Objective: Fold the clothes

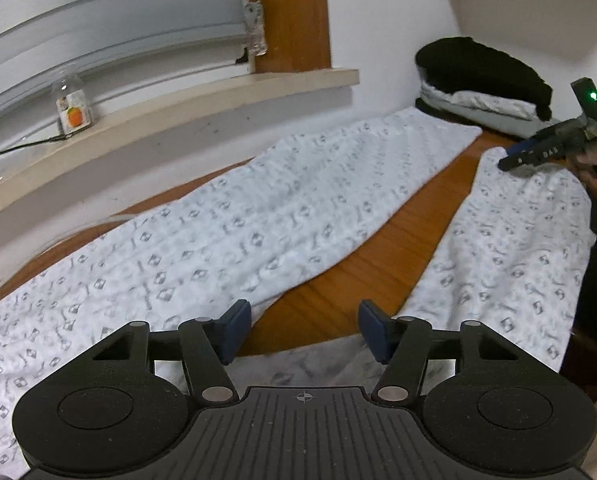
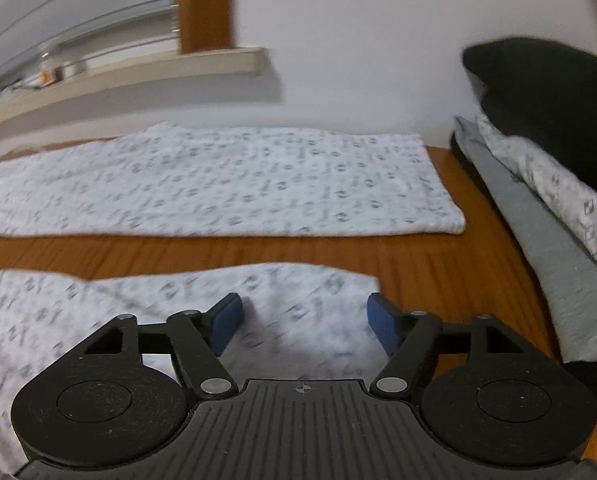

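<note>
A pair of white patterned trousers [image 1: 234,232] lies spread flat on the brown wooden surface [image 1: 382,256], its two legs apart with a wedge of bare wood between them. In the left wrist view one leg runs from 8 o'clock up toward 1 o'clock, and the other leg [image 1: 510,248] lies at 3 o'clock along the near edge.

The left gripper [image 1: 304,330] hovers over the crotch of the trousers at 6 o'clock, its blue fingers [image 1: 234,328] spread apart and holding nothing; bare wood and a strip of cloth show between them.

The right gripper [image 2: 304,322] hangs above the cuff end of the nearer leg [image 2: 258,308], fingers [image 2: 226,322] released and apart, with cloth lying below them but not pinched. In the left wrist view it [image 1: 516,160] shows at 2 o'clock over that same cuff, held by a hand [image 1: 594,168].

A stack of folded clothes [image 1: 482,88], black on top with patterned white and grey beneath, sits at 1 o'clock against the wall. On the window ledge [image 1: 218,92] at 10 o'clock stands a small clear jar [image 1: 71,102] with an orange label, and a black cable [image 1: 14,150] trails left of it.
</note>
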The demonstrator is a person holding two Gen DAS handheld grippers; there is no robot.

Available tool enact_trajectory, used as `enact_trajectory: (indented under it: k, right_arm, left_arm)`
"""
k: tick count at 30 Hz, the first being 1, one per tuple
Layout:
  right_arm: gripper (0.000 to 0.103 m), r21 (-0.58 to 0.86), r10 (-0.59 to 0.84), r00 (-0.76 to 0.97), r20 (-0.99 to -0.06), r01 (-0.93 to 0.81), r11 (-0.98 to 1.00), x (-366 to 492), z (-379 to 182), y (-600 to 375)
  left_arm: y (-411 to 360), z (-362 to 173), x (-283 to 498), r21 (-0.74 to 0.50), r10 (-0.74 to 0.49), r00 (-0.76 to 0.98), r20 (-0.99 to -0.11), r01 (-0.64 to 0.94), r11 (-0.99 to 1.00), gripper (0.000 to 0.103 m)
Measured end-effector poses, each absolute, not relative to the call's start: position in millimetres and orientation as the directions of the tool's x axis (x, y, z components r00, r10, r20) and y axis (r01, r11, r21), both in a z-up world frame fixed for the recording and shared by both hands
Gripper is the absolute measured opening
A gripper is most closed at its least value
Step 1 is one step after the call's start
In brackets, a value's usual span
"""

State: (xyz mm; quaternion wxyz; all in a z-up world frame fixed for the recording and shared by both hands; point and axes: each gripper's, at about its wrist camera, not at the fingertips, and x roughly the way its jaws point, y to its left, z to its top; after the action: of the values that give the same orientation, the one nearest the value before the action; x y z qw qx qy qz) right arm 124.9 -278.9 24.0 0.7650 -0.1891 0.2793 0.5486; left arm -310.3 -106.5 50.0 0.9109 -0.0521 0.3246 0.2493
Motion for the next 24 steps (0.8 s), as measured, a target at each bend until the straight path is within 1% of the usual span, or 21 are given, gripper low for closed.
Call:
enact_trajectory:
  k: [2, 4, 5, 6, 9, 10, 11, 12, 13, 15, 16, 17, 19, 20, 24]
  right_arm:
    - [0.070, 0.062, 0.739, 0.215, -0.639, -0.943, 0.327, 137, 22, -275]
    - [0.054, 0.069, 0.742, 0.203, -0.639, -0.946, 0.318, 138, 23, -273]
    - [0.028, 0.074, 0.748, 0.184, -0.638, -0.952, 0.298, 137, 24, -271]
    - [0.009, 0.088, 0.751, 0.161, -0.640, -0.956, 0.279, 137, 25, -270]
    - [0.008, -0.007, 0.755, 0.223, -0.617, -0.961, 0.278, 125, 35, -266]
    - [0.008, -0.017, 0.773, 0.242, -0.587, -0.958, 0.287, 124, 45, -267]
    - [0.008, -0.027, 0.790, 0.261, -0.556, -0.955, 0.296, 123, 56, -268]
    - [0.008, -0.036, 0.806, 0.279, -0.523, -0.951, 0.306, 122, 67, -269]
    - [0.008, -0.042, 0.828, 0.307, -0.470, -0.944, 0.326, 122, 84, -275]
    - [0.008, -0.048, 0.847, 0.334, -0.413, -0.937, 0.346, 120, 107, -291]
    - [0.008, -0.050, 0.855, 0.347, -0.385, -0.933, 0.356, 119, 118, -298]
    - [0.008, -0.053, 0.862, 0.360, -0.357, -0.929, 0.366, 118, 129, -306]
    - [0.008, -0.061, 0.861, 0.368, -0.351, -0.926, 0.371, 117, 131, -324]
    - [0.008, -0.056, 0.861, 0.367, -0.352, -0.926, 0.372, 117, 127, -334]
    - [0.008, -0.035, 0.860, 0.363, -0.358, -0.926, 0.376, 117, 109, -375]
  left_arm:
    - [-99, 50, -312, 0.056, 0.415, 0.658, -0.629, -0.494, 0.868, 0.064]
    - [-91, 46, -314, 0.055, 0.412, 0.642, -0.646, -0.500, 0.864, 0.064]
    - [-88, 44, -315, 0.052, 0.411, 0.637, -0.652, -0.503, 0.863, 0.064]
    - [-85, 41, -317, 0.047, 0.409, 0.635, -0.655, -0.506, 0.861, 0.064]
    - [-79, 39, -323, 0.024, 0.409, 0.649, -0.641, -0.516, 0.856, 0.061]
    - [-78, 41, -324, 0.024, 0.418, 0.650, -0.635, -0.524, 0.851, 0.054]
    - [-77, 42, -325, 0.023, 0.426, 0.650, -0.629, -0.532, 0.846, 0.049]
    - [-77, 43, -325, 0.024, 0.432, 0.651, -0.625, -0.537, 0.843, 0.048]
    - [-77, 45, -325, 0.024, 0.433, 0.653, -0.621, -0.536, 0.844, 0.048]
    - [-77, 48, -325, 0.023, 0.434, 0.661, -0.612, -0.534, 0.845, 0.048]
    - [-78, 50, -325, 0.028, 0.440, 0.664, -0.604, -0.535, 0.845, 0.050]
    - [-79, 51, -326, 0.032, 0.442, 0.667, -0.600, -0.532, 0.846, 0.056]
    - [-81, 51, -326, 0.032, 0.425, 0.673, -0.605, -0.513, 0.858, 0.065]
    - [-82, 50, -325, 0.033, 0.417, 0.673, -0.611, -0.505, 0.863, 0.067]
    - [-85, 42, -322, 0.050, 0.407, 0.662, -0.629, -0.488, 0.871, 0.068]
